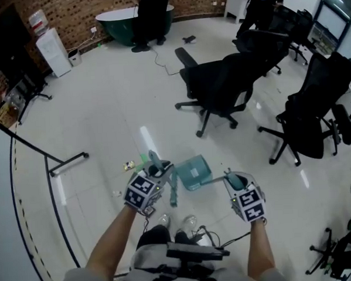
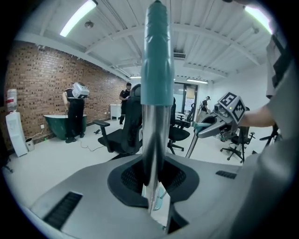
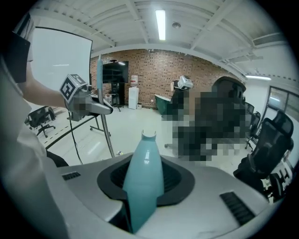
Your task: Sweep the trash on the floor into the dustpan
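Pale floor [image 1: 103,111] runs far ahead, with black office chairs [image 1: 219,85] at the far right. The teal dustpan [image 1: 193,172], light stiff plastic, is near the feet, its handle clamped in the right tool [image 3: 142,186]. The left tool [image 2: 156,186] is closed on the broom [image 2: 156,93], on smooth, probably slippery metal pole; the teal sleeve looks grippier. Small trash [image 1: 128,165] lies left of the dustpan

Black office chairs [image 1: 219,85], green tub [image 1: 114,25]

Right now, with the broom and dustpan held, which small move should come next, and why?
Probably swing the broom in the left gripper beyond the piece of trash. It lies unswept on the floor, left of the dustpan held by the right gripper.
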A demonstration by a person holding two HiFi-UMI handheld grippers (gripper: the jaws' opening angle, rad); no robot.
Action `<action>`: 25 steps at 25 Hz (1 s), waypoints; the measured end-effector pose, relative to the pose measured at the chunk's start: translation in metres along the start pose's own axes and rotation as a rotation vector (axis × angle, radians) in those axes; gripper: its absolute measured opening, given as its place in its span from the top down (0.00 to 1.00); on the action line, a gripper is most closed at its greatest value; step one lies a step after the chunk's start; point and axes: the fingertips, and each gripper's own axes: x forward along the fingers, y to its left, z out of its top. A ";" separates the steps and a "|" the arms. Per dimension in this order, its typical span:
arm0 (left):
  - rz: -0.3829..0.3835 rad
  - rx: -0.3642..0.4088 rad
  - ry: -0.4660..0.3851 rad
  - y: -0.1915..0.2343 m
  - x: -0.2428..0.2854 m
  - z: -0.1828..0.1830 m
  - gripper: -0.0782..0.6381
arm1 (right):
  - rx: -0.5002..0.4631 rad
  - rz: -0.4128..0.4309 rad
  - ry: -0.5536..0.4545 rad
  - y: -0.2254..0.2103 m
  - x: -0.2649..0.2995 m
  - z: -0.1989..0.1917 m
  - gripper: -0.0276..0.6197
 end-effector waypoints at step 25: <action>0.153 -0.146 0.189 0.070 -0.189 -0.265 0.82 | -0.172 0.272 0.179 0.295 0.041 -0.072 0.80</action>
